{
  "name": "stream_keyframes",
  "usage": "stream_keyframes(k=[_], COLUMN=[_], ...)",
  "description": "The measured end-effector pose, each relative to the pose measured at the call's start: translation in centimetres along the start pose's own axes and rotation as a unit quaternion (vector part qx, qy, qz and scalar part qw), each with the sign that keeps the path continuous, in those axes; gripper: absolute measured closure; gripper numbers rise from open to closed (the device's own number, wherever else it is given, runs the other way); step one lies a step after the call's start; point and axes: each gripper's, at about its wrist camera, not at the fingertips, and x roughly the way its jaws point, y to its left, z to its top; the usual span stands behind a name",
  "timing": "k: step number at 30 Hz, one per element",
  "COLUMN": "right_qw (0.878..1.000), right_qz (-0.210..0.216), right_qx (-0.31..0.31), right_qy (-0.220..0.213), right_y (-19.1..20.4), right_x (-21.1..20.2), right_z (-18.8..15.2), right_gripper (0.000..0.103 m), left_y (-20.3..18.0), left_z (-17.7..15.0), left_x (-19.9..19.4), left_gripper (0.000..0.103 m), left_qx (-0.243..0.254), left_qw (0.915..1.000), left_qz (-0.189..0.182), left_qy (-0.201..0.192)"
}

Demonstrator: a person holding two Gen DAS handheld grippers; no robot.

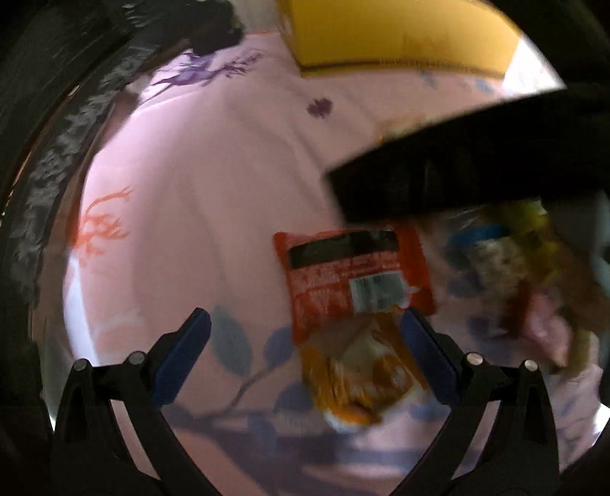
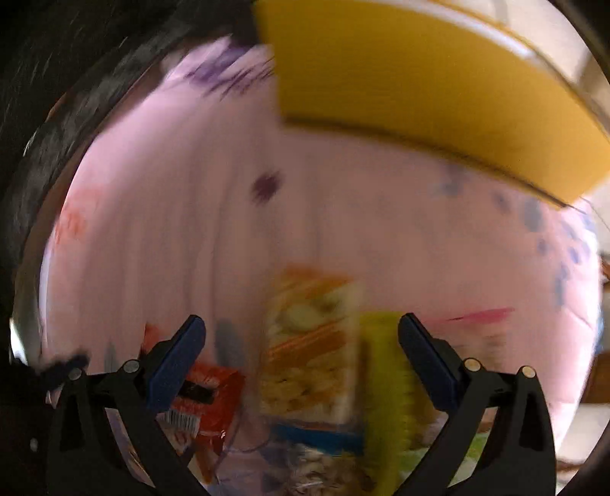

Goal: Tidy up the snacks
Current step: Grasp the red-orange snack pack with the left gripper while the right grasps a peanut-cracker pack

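Snack packets lie on a pink floral cloth [image 1: 213,183]. In the left wrist view a red-orange packet [image 1: 354,274] with a barcode lies ahead, overlapping an orange packet [image 1: 358,381] that sits between my open left gripper's [image 1: 305,324] fingers. Blurred yellow-green and blue packets [image 1: 507,259] lie to the right. In the right wrist view my right gripper [image 2: 303,324] is open over an orange-and-white snack packet [image 2: 309,343] and a yellow-green one [image 2: 385,381]. The red packet also shows in the right wrist view [image 2: 213,393], at lower left. Both views are motion-blurred.
A yellow cardboard box [image 1: 400,34] stands at the far edge of the cloth and also shows in the right wrist view [image 2: 419,84]. A black bar of the other gripper [image 1: 476,160] crosses the right of the left wrist view. Dark fabric [image 1: 45,152] borders the left.
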Motion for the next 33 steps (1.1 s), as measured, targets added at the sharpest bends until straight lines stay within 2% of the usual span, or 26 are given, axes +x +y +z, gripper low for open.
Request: stream_keyframes(k=[1, 2, 4, 5, 6, 9, 14, 16, 17, 18, 19, 20, 22, 24, 26, 27, 28, 29, 30, 31, 33], right_qw=[1.000, 1.000, 1.000, 1.000, 0.999, 1.000, 0.995, 0.994, 0.993, 0.992, 0.991, 0.990, 0.988, 0.986, 0.984, 0.983, 0.983, 0.983, 0.983, 0.983, 0.982], right_qz=[-0.012, -0.023, -0.012, 0.006, 0.021, 0.006, 0.059, 0.064, 0.062, 0.060, 0.063, 0.066, 0.065, 0.065, 0.069, 0.067, 0.062, 0.057, 0.054, 0.054, 0.053], right_qx=[-0.006, -0.012, 0.007, 0.023, 0.039, 0.029, 0.079, 0.084, 0.085, 0.089, 0.095, 0.100, 0.109, 0.116, 0.127, 0.131, 0.132, 0.134, 0.136, 0.141, 0.152], right_qy=[-0.004, -0.005, 0.002, 0.012, 0.020, 0.001, -0.020, -0.040, -0.048, -0.060, -0.067, -0.074, -0.091, -0.098, -0.105, -0.107, -0.109, -0.109, -0.107, -0.105, -0.102], right_y=[0.1, 0.2, -0.4, -0.9, -1.5, -1.6, -3.6, -4.2, -4.6, -5.2, -5.7, -6.2, -7.5, -8.6, -9.4, -9.8, -10.2, -10.5, -10.8, -11.2, -11.9], right_x=[0.2, 0.3, 0.0, -0.1, -0.2, -1.6, -5.4, -7.5, -8.4, -9.5, -10.1, -10.7, -12.3, -13.2, -13.6, -13.7, -13.9, -14.0, -14.1, -14.1, -14.2], right_z=[0.0, 0.0, 0.2, 0.3, 0.4, 0.4, 0.8, 0.7, 0.7, 0.8, 0.9, 0.8, 0.3, 0.0, -0.2, -0.3, -0.3, -0.5, -0.7, -1.0, -1.5], right_gripper=[0.030, 0.041, 0.055, 0.056, 0.056, 0.057, 0.057, 0.057, 0.057, 0.057, 0.057, 0.057, 0.057, 0.057, 0.057, 0.057, 0.057, 0.057, 0.057, 0.057, 0.057], left_y=[0.4, 0.9, 1.3, 1.5, 1.9, 2.2, 2.3, 3.3, 3.6, 4.0, 4.3, 4.3, 3.9, 3.7, 3.1, 2.6, 2.0, 1.6, 1.2, 0.9, 1.2], left_z=[0.0, 0.1, 1.0, 1.4, 1.9, 3.1, 3.8, 4.3, 4.1, 3.8, 3.6, 3.6, 4.4, 5.5, 6.6, 6.8, 6.9, 7.0, 6.9, 6.8, 6.9], left_x=[0.3, 0.4, 0.0, -0.1, 0.1, 0.5, -0.9, -1.9, -2.5, -3.4, -4.6, -5.6, -6.4, -5.7, -3.5, -2.8, -1.6, -0.5, 0.5, 1.1, 1.0], left_gripper=[0.010, 0.020, 0.053, 0.083, 0.091, 0.092, 0.093, 0.086, 0.054, 0.014, 0.008, 0.008, 0.008, 0.008, 0.008, 0.008, 0.009, 0.023, 0.051, 0.051, 0.058], left_qx=[-0.005, -0.014, -0.005, 0.000, -0.003, -0.013, -0.011, -0.024, -0.027, -0.028, -0.026, -0.011, 0.039, 0.082, 0.144, 0.167, 0.208, 0.240, 0.263, 0.268, 0.234], left_qw=[0.9995, 0.9983, 0.9978, 0.9979, 0.9982, 0.9974, 0.9962, 0.9966, 0.9968, 0.9966, 0.9953, 0.9924, 0.9882, 0.9837, 0.9754, 0.9725, 0.9656, 0.9598, 0.9560, 0.9546, 0.9636], left_qz=[-0.030, -0.056, -0.065, -0.065, -0.060, -0.071, -0.086, -0.075, -0.068, -0.061, -0.052, -0.049, -0.042, -0.055, -0.077, -0.069, -0.065, -0.072, -0.083, -0.099, -0.106], left_qy=[-0.010, -0.011, -0.004, -0.004, 0.000, 0.000, -0.011, -0.023, -0.031, -0.047, -0.077, -0.112, -0.142, -0.150, -0.148, -0.147, -0.142, -0.127, -0.100, -0.086, -0.074])
